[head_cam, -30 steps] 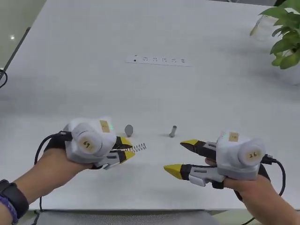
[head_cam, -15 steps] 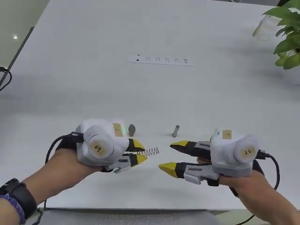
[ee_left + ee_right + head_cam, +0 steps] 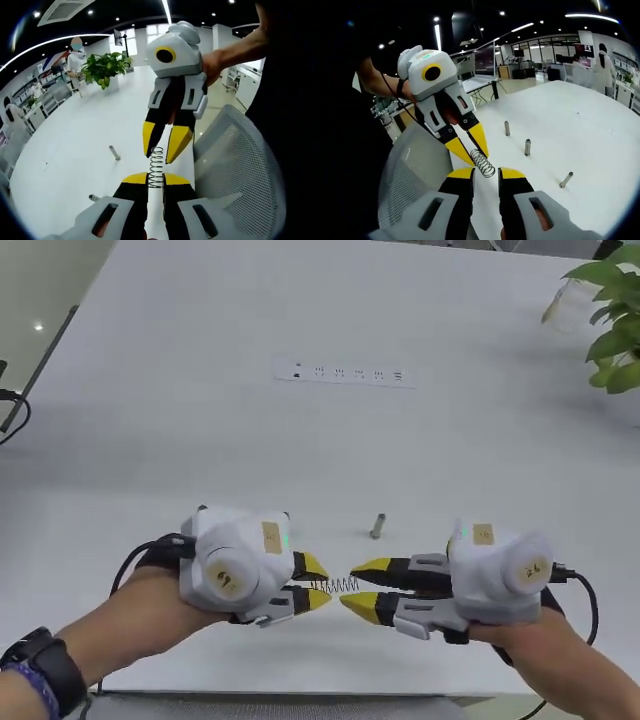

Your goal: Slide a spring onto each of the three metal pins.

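1 pin (image 3: 377, 526), power strip (image 3: 346, 373), plant (image 3: 615, 300) beyond spring (image 3: 337, 585)

In the head view, the spring's (image 3: 340, 585) left end was buried between the closed jaws of the left gripper (image 3: 320, 583). Left of the spring, that gripper's white body covered two of the pins (image 3: 507, 128). Far beyond the spring, the plant (image 3: 612, 320) was cut off by the picture's edge.
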### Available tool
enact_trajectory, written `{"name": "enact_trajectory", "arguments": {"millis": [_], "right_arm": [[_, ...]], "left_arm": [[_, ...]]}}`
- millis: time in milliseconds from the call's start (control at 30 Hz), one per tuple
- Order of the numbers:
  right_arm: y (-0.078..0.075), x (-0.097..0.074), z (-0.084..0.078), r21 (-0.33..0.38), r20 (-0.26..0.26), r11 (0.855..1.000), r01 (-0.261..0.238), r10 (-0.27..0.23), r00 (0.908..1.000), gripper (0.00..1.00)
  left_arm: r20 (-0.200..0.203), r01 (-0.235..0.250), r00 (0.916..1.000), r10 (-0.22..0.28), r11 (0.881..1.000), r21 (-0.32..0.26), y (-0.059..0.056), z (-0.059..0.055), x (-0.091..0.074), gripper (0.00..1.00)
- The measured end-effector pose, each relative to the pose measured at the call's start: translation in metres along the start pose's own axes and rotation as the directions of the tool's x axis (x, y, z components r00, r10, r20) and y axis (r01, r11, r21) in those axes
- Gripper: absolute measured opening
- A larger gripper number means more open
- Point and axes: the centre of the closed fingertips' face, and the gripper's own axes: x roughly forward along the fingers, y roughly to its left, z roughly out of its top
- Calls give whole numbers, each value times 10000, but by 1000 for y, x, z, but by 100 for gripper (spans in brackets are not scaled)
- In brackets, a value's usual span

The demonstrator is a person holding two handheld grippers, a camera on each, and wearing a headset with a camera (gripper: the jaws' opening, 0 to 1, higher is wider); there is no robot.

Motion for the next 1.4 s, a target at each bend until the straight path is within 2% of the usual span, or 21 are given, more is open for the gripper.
{"name": "enact_trajectory", "arguments": {"millis": [67,333,633,967,1400], "right_arm": [[2,-1,1,-12,57,9999,-106,106,9999,12],[9,-3,2,8,67,9990,-447,447,9990,9],[12,-3,7,-178,-29,9987,-473,473,9989,8],[12,-5,8,-210,-5,9987,-466,466,9989,8],[13,-8,5,-254,-117,9990,-367,365,9993,8]], "left_arm": [[-44,105,9999,-104,9999,138,-2,0,0,3],[-275,323,9992,-307,9978,585,-5,-3,2,3],[-360,374,9987,-347,9963,777,-6,-4,7,3],[-375,422,9985,-401,9975,574,-6,-7,12,5],[-460,583,9974,-561,9972,475,-10,-9,17,3]]}}
